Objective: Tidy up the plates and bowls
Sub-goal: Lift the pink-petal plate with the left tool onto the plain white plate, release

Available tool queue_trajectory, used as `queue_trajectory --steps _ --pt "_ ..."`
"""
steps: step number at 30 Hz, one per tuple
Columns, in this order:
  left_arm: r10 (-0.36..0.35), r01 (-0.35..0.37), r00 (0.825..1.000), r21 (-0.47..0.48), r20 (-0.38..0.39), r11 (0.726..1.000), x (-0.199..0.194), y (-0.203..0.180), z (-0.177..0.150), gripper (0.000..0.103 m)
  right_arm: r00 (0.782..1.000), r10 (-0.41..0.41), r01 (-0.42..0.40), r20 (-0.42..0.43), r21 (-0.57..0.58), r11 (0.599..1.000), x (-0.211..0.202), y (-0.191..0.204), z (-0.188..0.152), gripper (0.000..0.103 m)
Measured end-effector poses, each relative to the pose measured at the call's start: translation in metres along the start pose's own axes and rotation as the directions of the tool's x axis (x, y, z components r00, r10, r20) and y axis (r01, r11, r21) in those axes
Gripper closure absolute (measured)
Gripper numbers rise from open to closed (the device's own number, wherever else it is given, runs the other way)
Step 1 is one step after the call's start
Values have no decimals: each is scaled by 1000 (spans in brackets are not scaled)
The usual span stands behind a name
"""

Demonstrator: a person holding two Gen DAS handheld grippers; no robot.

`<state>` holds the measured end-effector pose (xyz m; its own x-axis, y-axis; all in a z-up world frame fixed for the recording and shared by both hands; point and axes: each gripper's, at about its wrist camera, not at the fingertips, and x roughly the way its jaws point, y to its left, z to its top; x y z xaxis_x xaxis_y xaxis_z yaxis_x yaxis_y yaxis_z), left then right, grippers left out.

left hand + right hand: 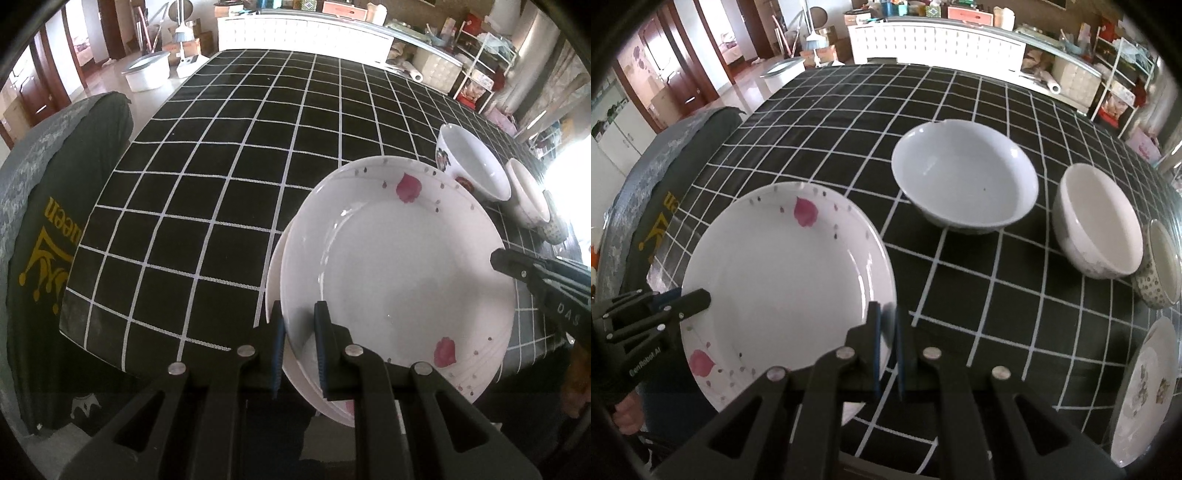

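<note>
Clamped in both my grippers, the petal-printed plate (399, 273) hangs over the table's (221, 184) near edge above a second plate (275, 258): left gripper (299, 354) and right gripper (886, 350) pinch opposite rims. Uneven release could tip it off the edge.

A second plate (275, 266) is showing only as a sliver at nine o'clock under the petal plate (399, 280). At three o'clock, the picture's edge is cutting off the dotted bowl (1161, 269) and floral plate (1145, 391).
</note>
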<state>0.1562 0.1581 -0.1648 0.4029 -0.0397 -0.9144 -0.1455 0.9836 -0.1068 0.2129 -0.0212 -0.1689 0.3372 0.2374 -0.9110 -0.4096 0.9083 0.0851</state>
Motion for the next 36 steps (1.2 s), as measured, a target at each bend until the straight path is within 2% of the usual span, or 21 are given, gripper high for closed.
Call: queue_trajectory --steps 5,9,15,22,29,32,36 --pt "30 -30 1000 3 9 1000 -6 -3 -7 90 1000 13 -13 -11 2 1000 -2 -1 -5 93" --pt "93 -94 995 29 41 995 -17 -4 -15 90 999 29 -29 -15 -13 1000 -8 1 -13 92" --pt "82 -84 994 33 79 996 -42 -8 -22 90 1000 28 -28 8 -6 1000 -23 1 -18 92" --pt "29 -40 990 75 136 996 -71 -40 -16 90 995 34 -35 93 18 999 -62 -11 -24 92" --pt "-47 16 980 161 192 987 -100 -97 -11 90 984 -4 -9 180 72 997 -105 -41 -34 92" --pt "-85 43 977 214 193 976 -105 -126 -10 90 977 -32 10 211 104 995 -121 -58 -39 92" --pt "-152 99 972 271 181 957 -110 -161 -7 80 969 -69 34 238 152 988 -139 -86 -50 92"
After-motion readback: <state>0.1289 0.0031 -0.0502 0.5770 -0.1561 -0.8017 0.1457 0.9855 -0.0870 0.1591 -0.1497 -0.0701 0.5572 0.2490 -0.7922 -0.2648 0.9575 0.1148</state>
